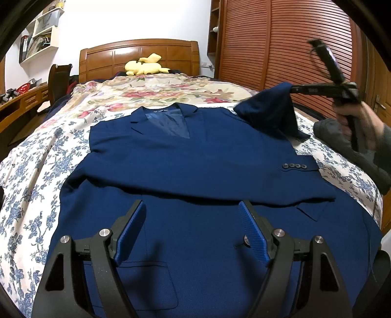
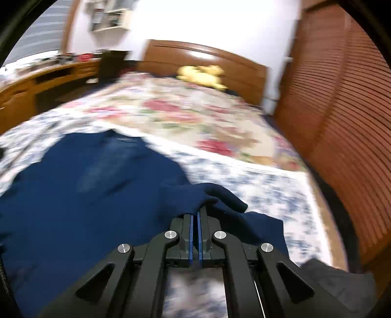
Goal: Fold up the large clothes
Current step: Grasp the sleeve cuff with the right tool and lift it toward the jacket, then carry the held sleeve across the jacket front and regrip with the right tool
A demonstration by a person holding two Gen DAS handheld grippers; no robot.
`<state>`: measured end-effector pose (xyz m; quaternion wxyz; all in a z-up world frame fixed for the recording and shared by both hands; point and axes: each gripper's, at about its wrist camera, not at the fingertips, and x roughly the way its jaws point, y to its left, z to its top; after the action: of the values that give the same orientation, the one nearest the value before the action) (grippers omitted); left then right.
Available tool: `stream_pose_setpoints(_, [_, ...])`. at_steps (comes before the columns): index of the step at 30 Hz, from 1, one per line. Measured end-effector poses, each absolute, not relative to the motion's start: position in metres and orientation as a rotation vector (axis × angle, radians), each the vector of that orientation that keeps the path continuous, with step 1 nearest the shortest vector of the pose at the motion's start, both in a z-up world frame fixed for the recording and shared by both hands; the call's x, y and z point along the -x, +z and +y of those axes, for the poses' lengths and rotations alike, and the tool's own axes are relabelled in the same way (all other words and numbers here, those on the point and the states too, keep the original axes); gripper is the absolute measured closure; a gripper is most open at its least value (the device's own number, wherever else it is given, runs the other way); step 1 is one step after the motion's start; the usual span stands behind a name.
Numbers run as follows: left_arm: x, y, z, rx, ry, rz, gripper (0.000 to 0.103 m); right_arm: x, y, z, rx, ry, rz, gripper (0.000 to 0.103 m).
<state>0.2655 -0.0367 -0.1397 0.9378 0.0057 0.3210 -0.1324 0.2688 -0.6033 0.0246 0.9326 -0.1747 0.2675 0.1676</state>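
Blazer [image 1: 195,156] shoulder edge lifted in right claw [image 2: 195,212], bed [image 1: 31,156] margins bare

I see a bed [image 1: 36,146] under floral covers, blue-flowered near me and red-flowered farther off, ending at a wooden headboard [image 1: 139,55] where a yellow plush toy [image 1: 145,64] lies. White wall [image 1: 127,19] behind, shelves [image 1: 40,36] at upper left, a wooden desk [image 2: 36,80] on the left, a slatted brown wardrobe [image 1: 281,44] on the right.

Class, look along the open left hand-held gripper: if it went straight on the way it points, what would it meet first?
Probably the blue jacket spread on the bed: the left hand-held gripper angles down over its front, nothing between. Depth is uncertain.
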Motion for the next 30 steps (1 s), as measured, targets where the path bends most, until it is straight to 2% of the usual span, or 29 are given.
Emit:
stream_pose_setpoints(4, [-0.265, -0.139, -0.037, -0.013, -0.270, 0.654, 0.025, -0.247, 0.010, -0.578, 0.422, 0.405, 0.602, 0.101])
stream_pose_setpoints(6, [-0.266, -0.139, -0.036, -0.013, -0.270, 0.653, 0.025, -0.243, 0.005, -0.579, 0.423, 0.405, 0.634, 0.096])
stream_pose_setpoints(9, [-0.266, -0.139, -0.036, -0.011, -0.269, 0.652, 0.025, -0.240, 0.003, -0.579, 0.417, 0.399, 0.670, 0.080])
stream_pose_setpoints(11, [-0.266, -0.139, -0.036, -0.012, -0.269, 0.651, 0.025, -0.235, 0.008, -0.582, 0.399, 0.410, 0.667, 0.054])
stream_pose_setpoints(13, [-0.265, -0.138, -0.036, -0.016, -0.268, 0.649, 0.025, -0.228, 0.012, -0.588, 0.382, 0.418, 0.648, 0.044])
stream_pose_setpoints(21, [-0.258, -0.133, -0.036, -0.021, -0.262, 0.613, 0.025, -0.213, 0.028, -0.618, 0.331, 0.368, 0.567, 0.040])
stream_pose_setpoints(28, [-0.249, -0.124, -0.033, -0.008, -0.287, 0.556, 0.024, -0.251, 0.010, -0.635, 0.293, 0.204, 0.599, 0.040])
stream_pose_setpoints(30, [-0.247, -0.122, -0.030, 0.004, -0.289, 0.545, 0.020, -0.264, 0.003, -0.639, 0.281, 0.169, 0.619, 0.040])
